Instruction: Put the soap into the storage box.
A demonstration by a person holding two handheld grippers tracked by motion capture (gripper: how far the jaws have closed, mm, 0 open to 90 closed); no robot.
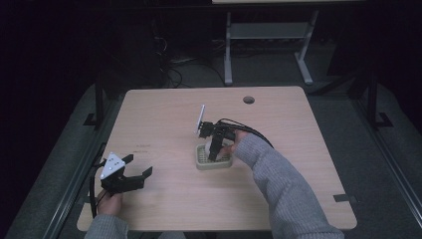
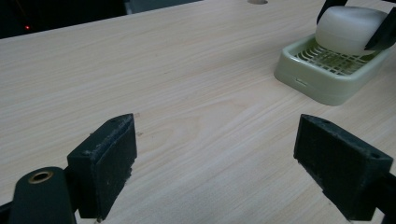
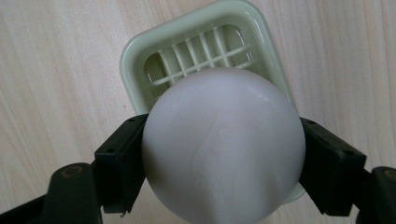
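Note:
A pale green slatted soap dish (image 1: pixel 203 163) (image 2: pixel 299 70) (image 3: pixel 140 51) sits near the middle of the wooden table. A white rounded bar of soap (image 3: pixel 224 144) (image 2: pixel 348 28) (image 1: pixel 205 149) is held just over the dish, and my right gripper (image 3: pixel 224 154) (image 1: pixel 215 152) is shut on it from above, jaws pressing on both its sides. My left gripper (image 1: pixel 135 168) (image 2: pixel 215 158) rests low at the table's front left, open, with nothing between its jaws, pointing toward the dish.
The light wooden table (image 1: pixel 164 124) has a round cable hole (image 1: pixel 248 99) near its far edge. A grey-legged desk frame (image 1: pixel 268 35) stands on the dark floor beyond it. Bare tabletop lies between the left gripper and the dish.

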